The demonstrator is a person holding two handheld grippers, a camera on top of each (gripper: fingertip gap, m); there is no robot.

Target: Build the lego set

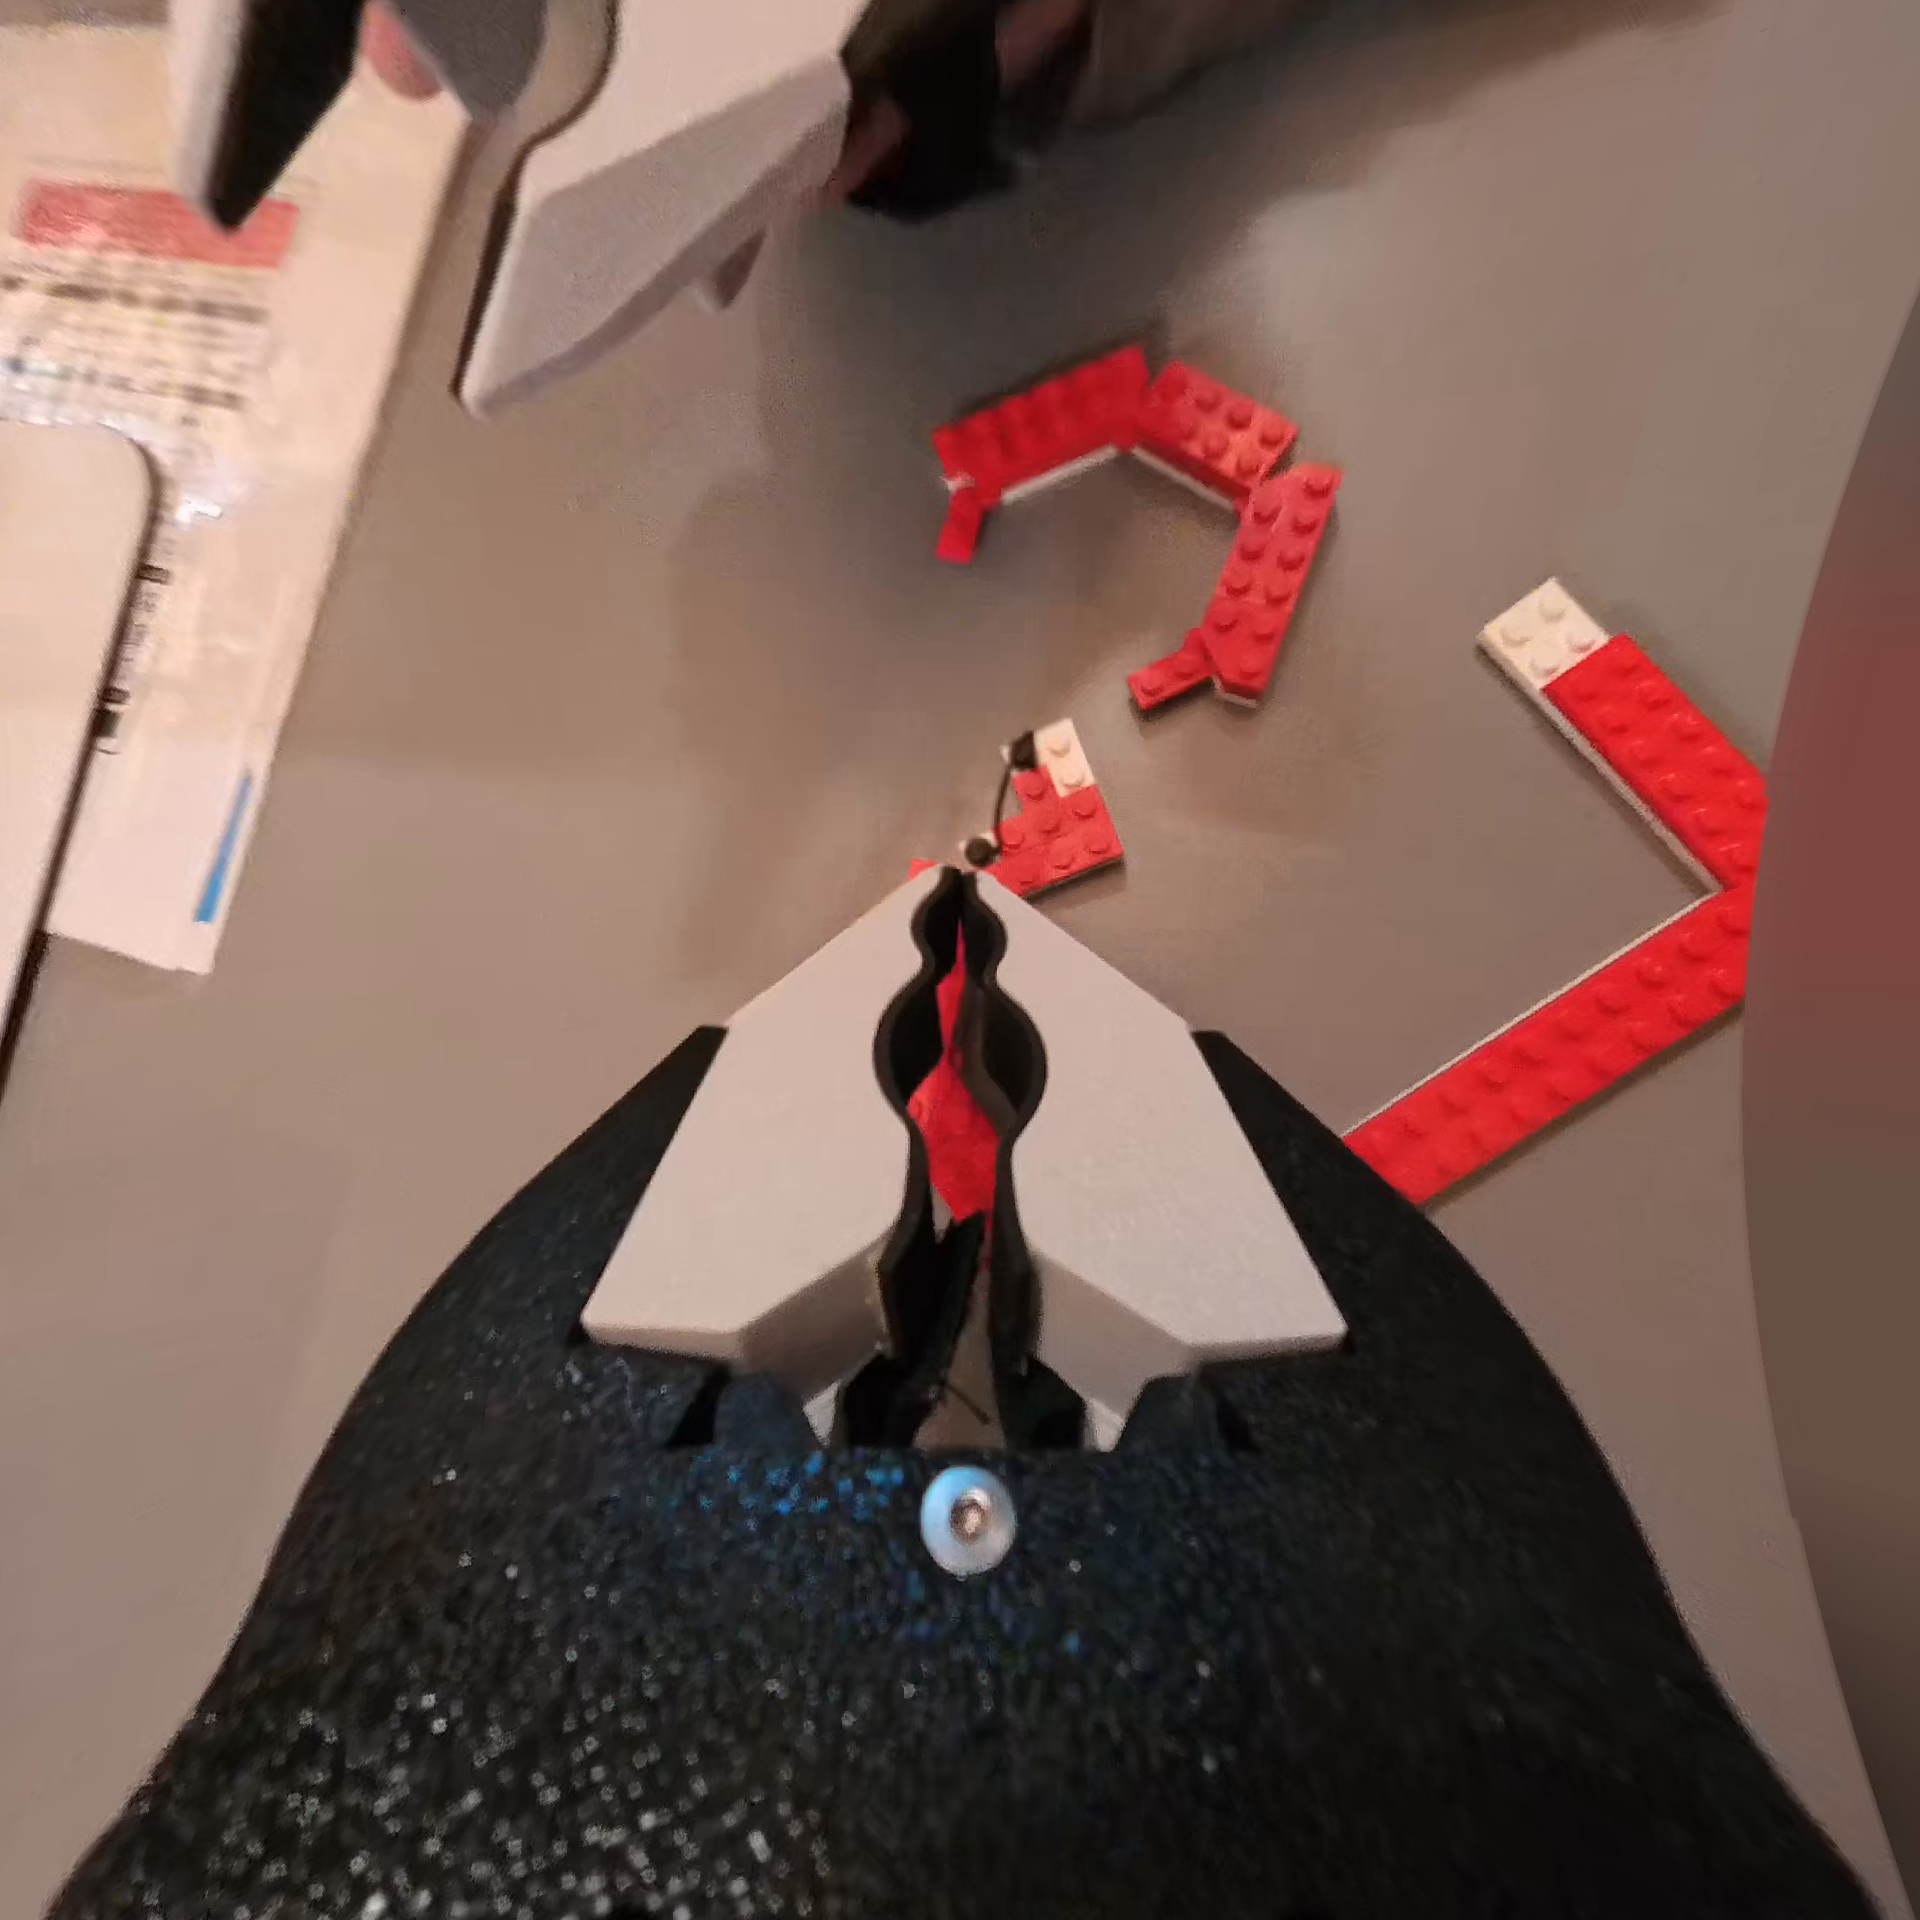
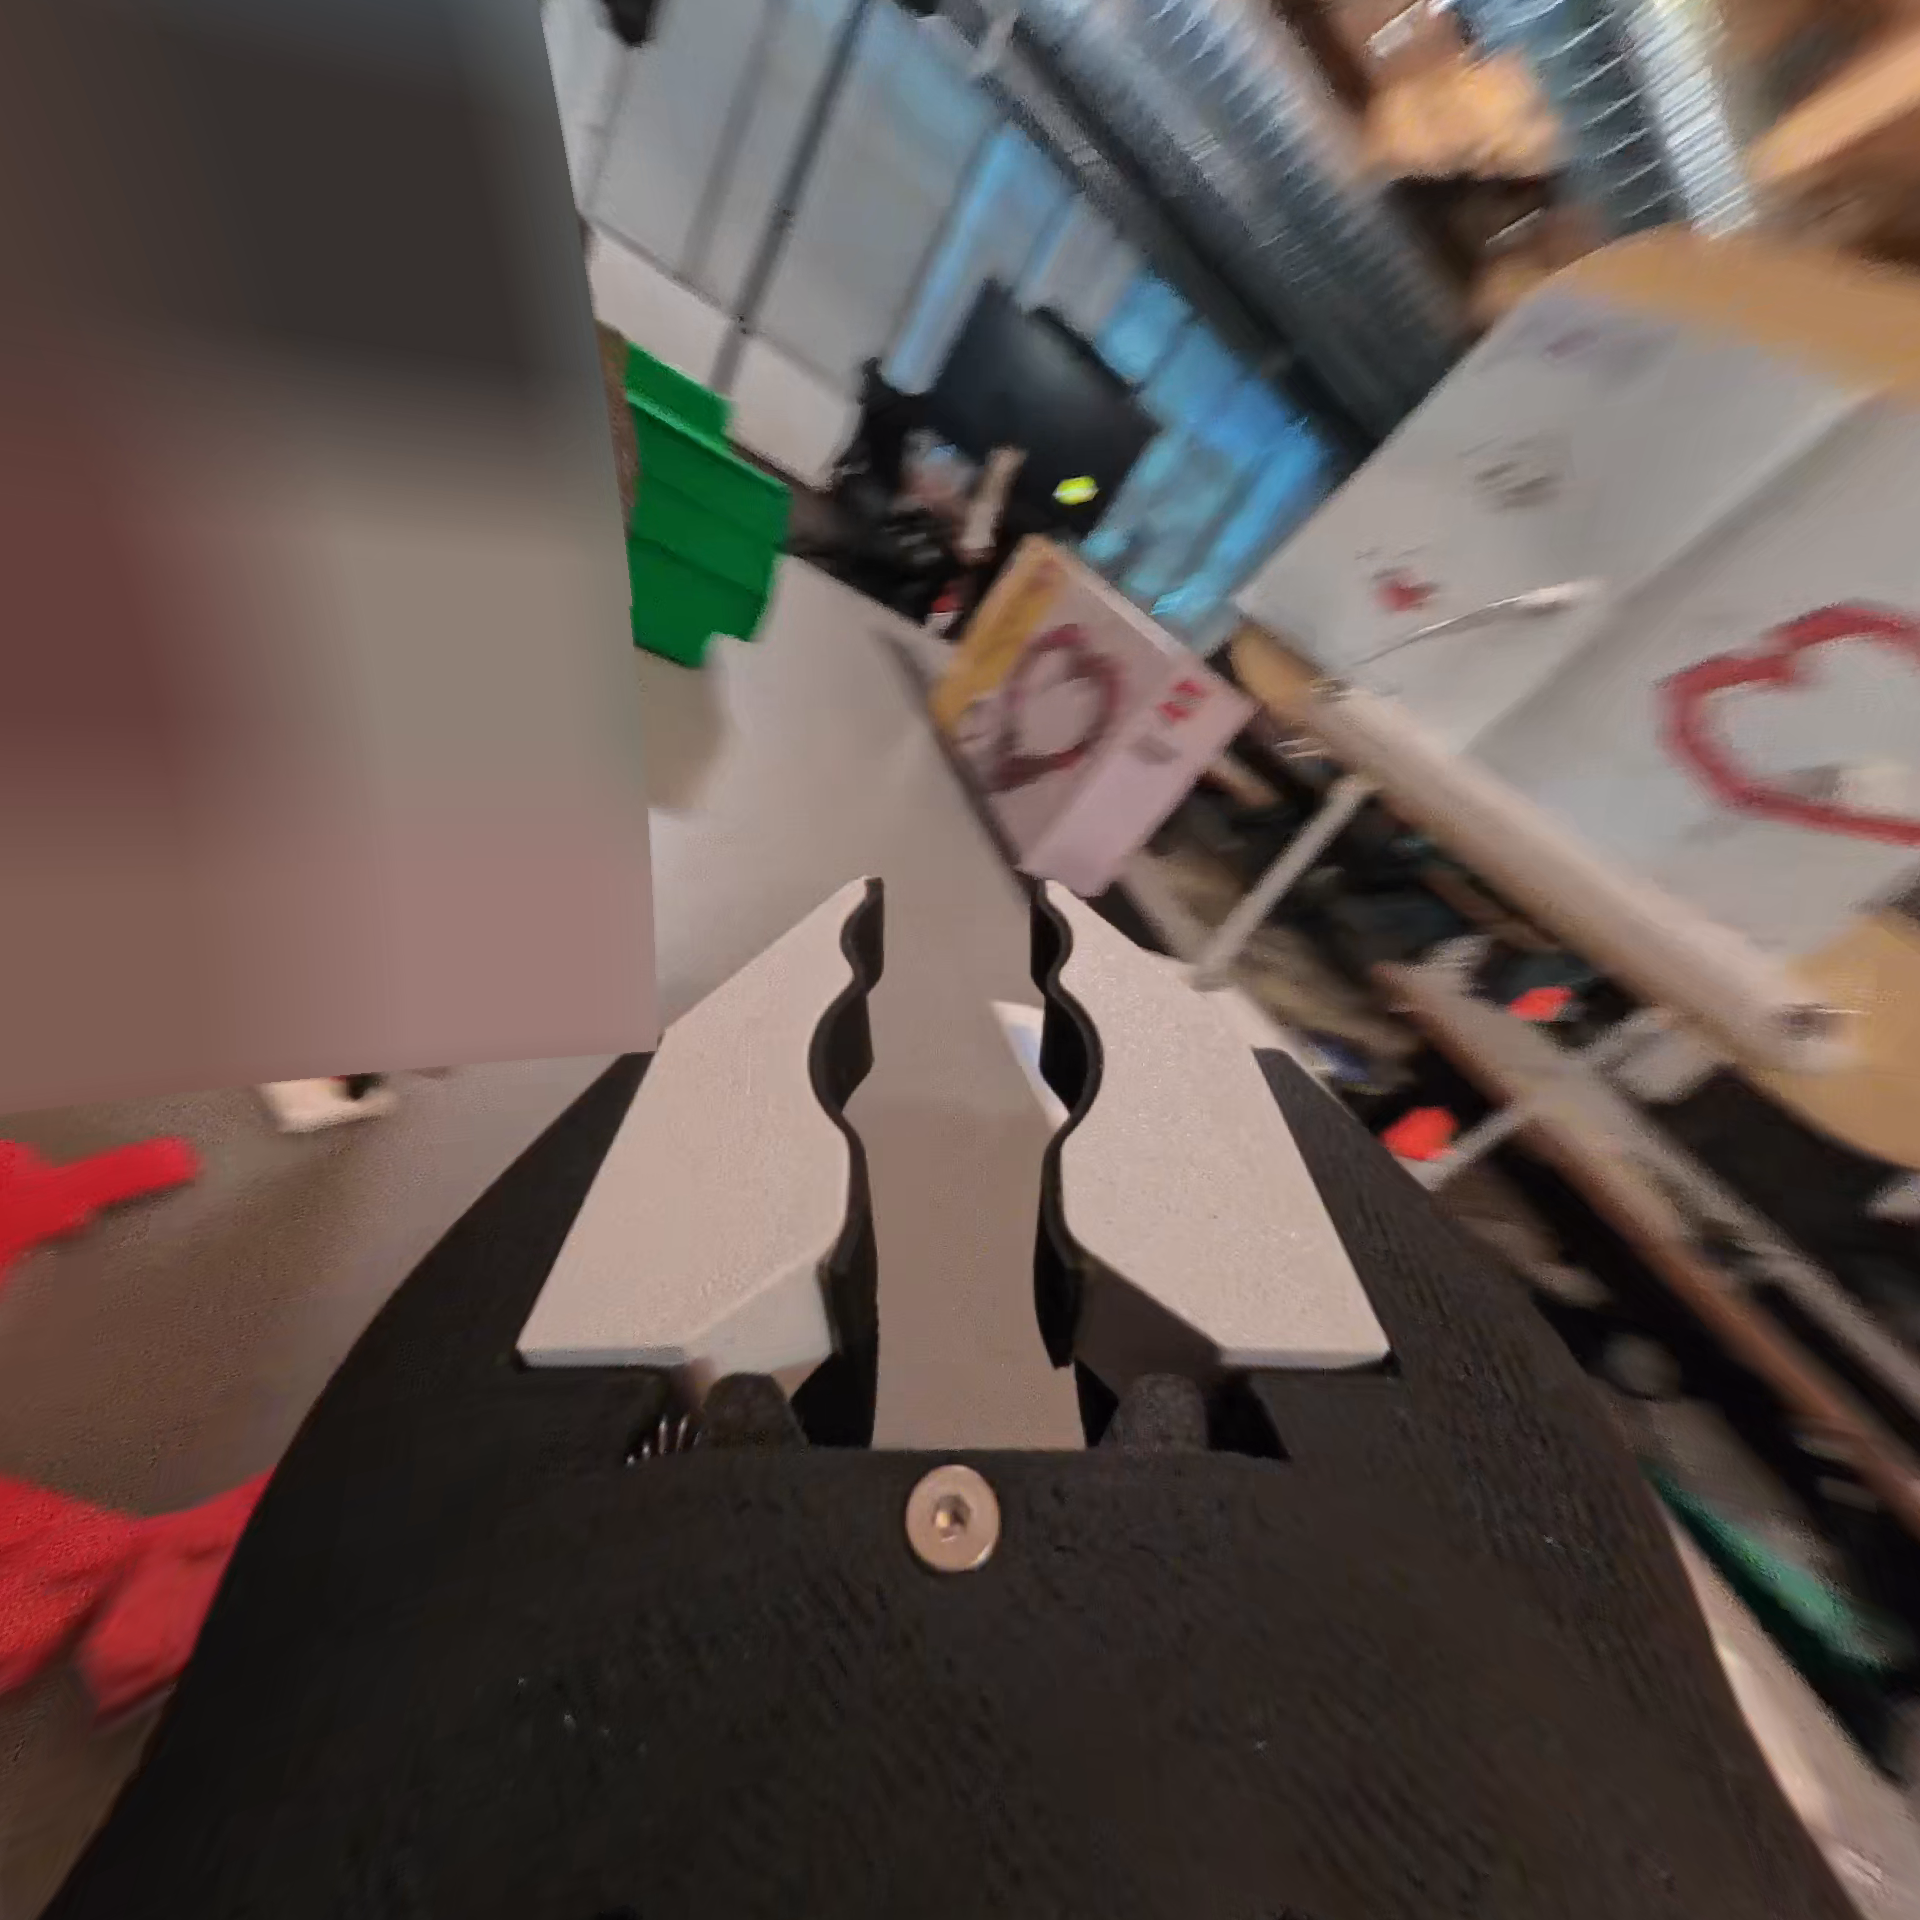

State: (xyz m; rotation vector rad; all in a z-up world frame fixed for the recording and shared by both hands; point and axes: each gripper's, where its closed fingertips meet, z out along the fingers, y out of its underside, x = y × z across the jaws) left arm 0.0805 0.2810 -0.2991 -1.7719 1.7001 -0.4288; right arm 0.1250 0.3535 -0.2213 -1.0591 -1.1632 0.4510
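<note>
**Red plates on grey, one piece pinched in the left gripper**

Red shows through the wavy black gap of the left gripper (image 1: 961, 883): its two grey fingers are drawn together on a thin red lego piece (image 1: 951, 1127) that runs back between the pads. Just past the fingertips, on the grey table (image 1: 520, 727), lies a small red and white plate cluster (image 1: 1060, 816) with a thin black cord at its near edge; whether the tips touch it cannot be told. Farther ahead sits a curved red arc section (image 1: 1174, 488) of studded plates over a white layer. Well off to the right lies a long angled red strip (image 1: 1621, 935) with a white plate at its far end. A printed paper sheet (image 1: 156, 468) rests at the table's left side.

The right gripper (image 2: 956, 894) is raised and tipped toward the room, its fingers standing apart with nothing between them; in the left wrist view it hangs above the table's far left (image 1: 582, 260). Blurred red lego pieces (image 2: 94, 1455) sit low to its left. Beyond its tips stands a tilted lego box (image 2: 1091, 717) bearing a red heart picture.
</note>
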